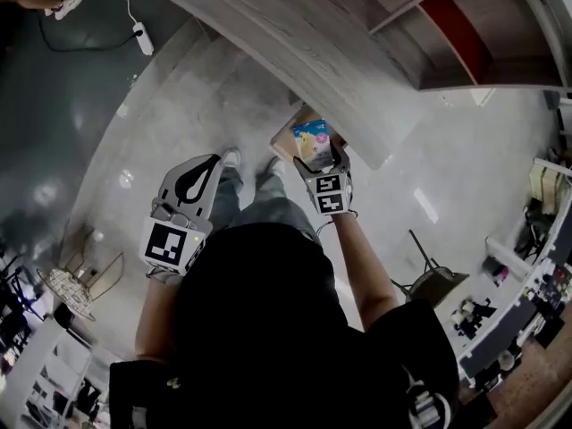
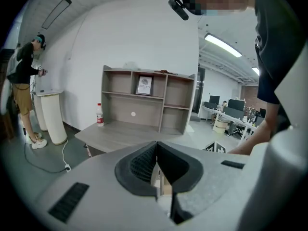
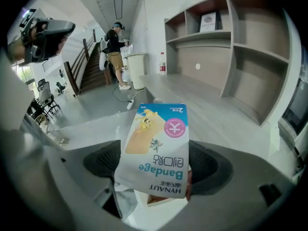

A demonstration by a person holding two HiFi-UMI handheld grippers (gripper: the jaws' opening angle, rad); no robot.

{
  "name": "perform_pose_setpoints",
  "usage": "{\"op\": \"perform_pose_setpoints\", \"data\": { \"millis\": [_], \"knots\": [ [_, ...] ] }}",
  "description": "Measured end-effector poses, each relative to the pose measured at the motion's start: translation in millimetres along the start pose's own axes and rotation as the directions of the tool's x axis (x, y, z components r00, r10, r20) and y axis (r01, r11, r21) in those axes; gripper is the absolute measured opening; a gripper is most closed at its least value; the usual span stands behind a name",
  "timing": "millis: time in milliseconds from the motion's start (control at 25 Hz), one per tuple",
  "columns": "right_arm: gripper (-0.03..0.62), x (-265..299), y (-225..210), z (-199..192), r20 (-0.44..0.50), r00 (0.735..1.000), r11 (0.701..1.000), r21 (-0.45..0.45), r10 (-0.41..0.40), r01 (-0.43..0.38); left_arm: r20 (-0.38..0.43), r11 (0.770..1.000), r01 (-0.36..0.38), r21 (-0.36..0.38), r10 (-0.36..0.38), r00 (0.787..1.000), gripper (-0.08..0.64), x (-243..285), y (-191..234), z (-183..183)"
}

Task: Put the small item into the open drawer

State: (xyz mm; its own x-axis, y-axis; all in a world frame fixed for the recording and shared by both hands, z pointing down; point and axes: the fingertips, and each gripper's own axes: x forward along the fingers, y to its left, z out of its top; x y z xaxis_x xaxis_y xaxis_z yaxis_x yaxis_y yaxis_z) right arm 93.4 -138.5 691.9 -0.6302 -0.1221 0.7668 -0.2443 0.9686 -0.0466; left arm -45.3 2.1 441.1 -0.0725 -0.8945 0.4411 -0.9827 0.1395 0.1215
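The grey desk (image 1: 295, 43) is spanning the head view, which alone is showing the open drawer (image 1: 288, 135), contents unclear. Over it, the right gripper (image 1: 323, 159) is pinching a bandage box (image 3: 156, 148). The left gripper (image 2: 156, 147) is pressing together, empty.

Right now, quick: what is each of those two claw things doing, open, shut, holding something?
Left gripper: shut, nothing between its jaws.
Right gripper: shut on the white and blue cardboard bandage box.
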Motion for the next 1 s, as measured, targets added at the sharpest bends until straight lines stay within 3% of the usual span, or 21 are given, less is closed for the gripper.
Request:
{"op": "perform_pose_setpoints", "data": {
  "millis": [480, 1000],
  "knots": [
    [0.456, 71.0, -6.8, -80.7, -0.229, 0.972, 0.998, 0.008, 0.062, -0.062, -0.041, 0.993, -0.099, -0.057, 0.097, 0.994, 0.003, -21.9, -7.2, -21.5],
    [0.456, 119.8, -27.9, -114.6, -0.362, 0.932, 0.999, 0.042, 0.038, -0.024, -0.092, 0.983, -0.166, -0.085, 0.158, 0.983, 0.003, -36.9, -8.8, -39.2]
  ]
}}
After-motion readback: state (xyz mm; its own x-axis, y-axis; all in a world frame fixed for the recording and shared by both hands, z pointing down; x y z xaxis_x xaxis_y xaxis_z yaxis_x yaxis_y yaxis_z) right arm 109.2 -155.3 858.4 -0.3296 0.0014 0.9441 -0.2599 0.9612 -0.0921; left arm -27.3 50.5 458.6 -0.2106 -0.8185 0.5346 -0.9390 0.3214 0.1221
